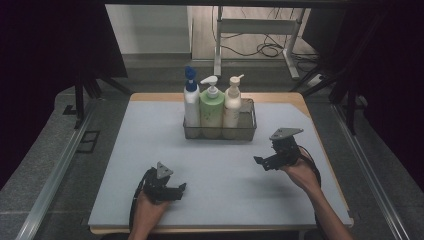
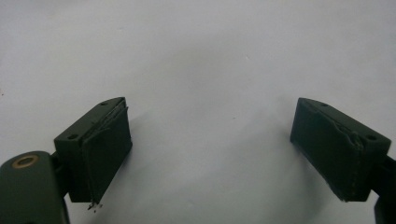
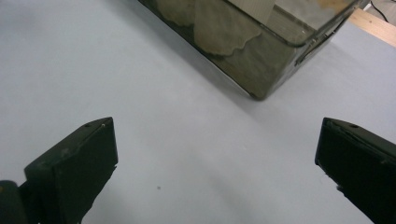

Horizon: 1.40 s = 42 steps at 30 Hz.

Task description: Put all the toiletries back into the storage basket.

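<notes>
1. Nearest the person, the left gripper is held low over the front of the grey table mat; in the left gripper view its jaws are spread wide, with nothing but bare mat between them.

2. A little farther in and to the right, the right gripper is held above the mat, pointing left. In the right gripper view its jaws stand fully apart and empty, and a corner of the mesh basket is seen ahead of them, near but apart.

3. Toward the back of the mat, the mesh basket is seen upright, and three pump bottles are stood in it side by side: the white bottle with a blue pump at the left, the green bottle in the middle, the cream bottle at the right.

4. No bottle is found lying loose on the mat, and neither gripper is touching the basket or a bottle.

5. From this layout, the loading of the basket is judged complete, or else an unloading has not yet begun; which of the two applies cannot be settled from the frames.
</notes>
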Available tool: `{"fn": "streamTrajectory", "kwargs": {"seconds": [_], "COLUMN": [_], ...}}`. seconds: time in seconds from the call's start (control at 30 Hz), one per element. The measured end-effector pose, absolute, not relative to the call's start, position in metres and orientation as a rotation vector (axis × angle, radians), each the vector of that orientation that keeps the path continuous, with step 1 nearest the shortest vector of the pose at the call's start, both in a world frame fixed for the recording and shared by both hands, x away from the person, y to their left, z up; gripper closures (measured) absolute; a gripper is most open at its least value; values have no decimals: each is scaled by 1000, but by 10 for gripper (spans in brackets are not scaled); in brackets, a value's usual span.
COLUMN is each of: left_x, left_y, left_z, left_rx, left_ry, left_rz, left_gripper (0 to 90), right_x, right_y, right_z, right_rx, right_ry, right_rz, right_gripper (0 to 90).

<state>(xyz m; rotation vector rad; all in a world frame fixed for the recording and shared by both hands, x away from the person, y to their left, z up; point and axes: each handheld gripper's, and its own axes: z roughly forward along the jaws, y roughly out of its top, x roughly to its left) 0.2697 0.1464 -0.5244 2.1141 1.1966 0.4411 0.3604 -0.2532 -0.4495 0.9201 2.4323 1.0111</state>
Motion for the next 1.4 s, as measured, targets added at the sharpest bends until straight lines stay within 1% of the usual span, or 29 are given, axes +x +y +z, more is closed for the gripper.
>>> {"fn": "streamTrajectory", "kwargs": {"seconds": [0.47,0.8,1.17,1.4], "left_x": [269,269,269,269], "left_y": [146,146,146,146], "left_z": [-524,-524,-524,-524], "left_rx": [2116,2116,2116,2117], "left_ry": [1193,1193,1192,1192], "left_rz": [448,448,448,449], "left_gripper": [122,123,123,123], "right_x": [332,318,310,308], "right_y": [-284,-298,-304,-304], "right_z": [-468,-496,-520,-522], "right_rx": [952,1006,1052,1052], "right_ry": [2412,2445,2471,2458], "right_rz": [1008,961,968,980], "right_gripper": [0,0,0,0]}}
